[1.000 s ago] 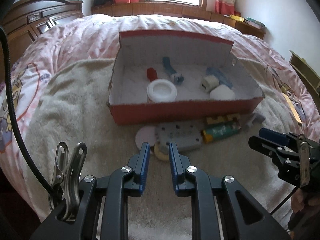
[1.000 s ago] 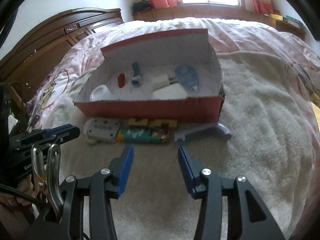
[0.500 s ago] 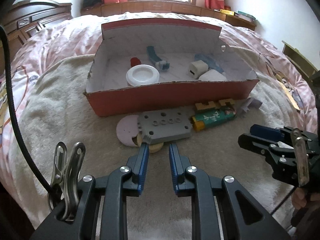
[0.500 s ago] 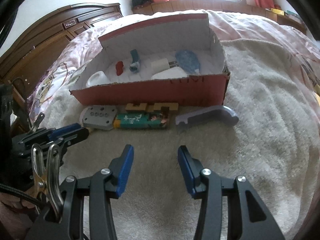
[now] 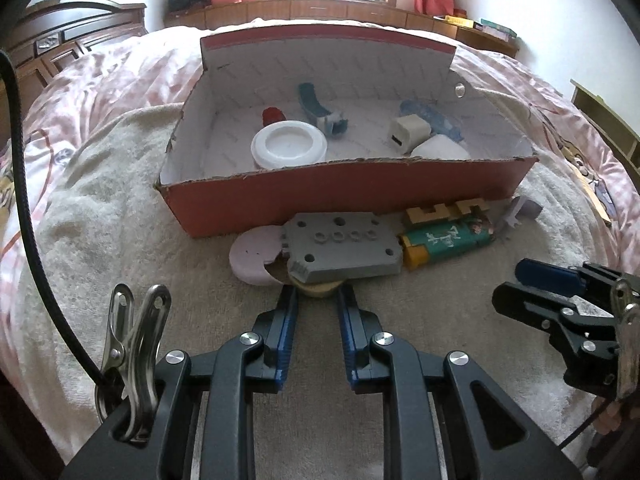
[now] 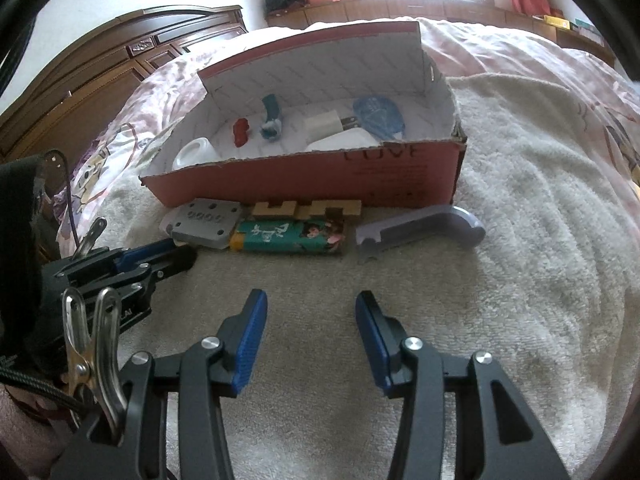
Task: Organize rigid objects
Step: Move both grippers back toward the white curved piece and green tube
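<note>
Blue-padded left tongs (image 5: pixel 318 294) now nearer grey block (image 5: pixel 343 248), narrowly parted, empty; right tongs (image 6: pixel 311 304) wide, empty.

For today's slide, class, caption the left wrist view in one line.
Open left tongs approach a grey block lying before a red box of sorted items.

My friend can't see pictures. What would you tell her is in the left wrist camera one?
The left claw, slightly open, reaches toward a grey block with holes on a fuzzy blanket. Behind it sits an open red box holding a white lid and small items; the right claw waits at the right.
</note>
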A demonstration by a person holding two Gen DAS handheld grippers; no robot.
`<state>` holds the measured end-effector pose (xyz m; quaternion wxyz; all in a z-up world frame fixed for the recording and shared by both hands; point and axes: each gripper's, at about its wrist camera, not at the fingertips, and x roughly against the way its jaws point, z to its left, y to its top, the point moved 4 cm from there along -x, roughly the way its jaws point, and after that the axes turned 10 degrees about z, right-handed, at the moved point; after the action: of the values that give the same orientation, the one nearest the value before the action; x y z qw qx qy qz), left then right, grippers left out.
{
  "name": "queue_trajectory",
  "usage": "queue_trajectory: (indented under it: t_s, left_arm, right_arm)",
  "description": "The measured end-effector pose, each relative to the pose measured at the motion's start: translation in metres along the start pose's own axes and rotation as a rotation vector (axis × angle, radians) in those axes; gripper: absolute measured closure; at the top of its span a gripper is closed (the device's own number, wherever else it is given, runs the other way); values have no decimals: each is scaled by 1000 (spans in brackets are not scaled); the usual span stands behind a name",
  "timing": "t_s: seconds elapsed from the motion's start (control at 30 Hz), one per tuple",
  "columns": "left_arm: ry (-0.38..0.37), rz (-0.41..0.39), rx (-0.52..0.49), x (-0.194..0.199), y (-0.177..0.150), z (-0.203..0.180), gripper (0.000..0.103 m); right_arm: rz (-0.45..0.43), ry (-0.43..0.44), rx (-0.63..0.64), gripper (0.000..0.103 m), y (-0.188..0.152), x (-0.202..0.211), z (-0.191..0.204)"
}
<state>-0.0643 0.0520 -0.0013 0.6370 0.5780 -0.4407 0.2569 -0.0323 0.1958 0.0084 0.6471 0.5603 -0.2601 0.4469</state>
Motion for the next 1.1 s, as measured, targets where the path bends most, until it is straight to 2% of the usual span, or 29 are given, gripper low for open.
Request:
queue_trajectory:
  t_s: [0.13, 0.17, 0.23, 0.53, 0.63, 0.9, 1.1]
  left_arm:
    - [-39, -34, 0, 9, 2, 0, 82]
    - [-39, -40, 1, 11, 3, 1, 78]
    - [-28, -43, 3, 12, 3, 4, 73]
    - [-13, -32, 61, 9, 1, 26, 72]
    - [-2, -33, 54, 8, 2, 28, 66]
    - [55, -36, 15, 11, -1, 32, 66]
    - [32, -35, 57, 11, -2, 47, 66]
  right_arm:
    - [0, 4, -2, 54, 0, -1, 0]
    - [0, 4, -2, 54, 0, -1, 0]
    - [0, 5, -3, 54, 0, 0, 0]
    - [-2, 11, -4, 54, -1, -1, 0]
    - [-2, 12, -6, 54, -1, -1, 0]
    - [-2, 12, -6, 54, -1, -1, 0]
    - [-1, 12, -6, 54, 0, -2, 0]
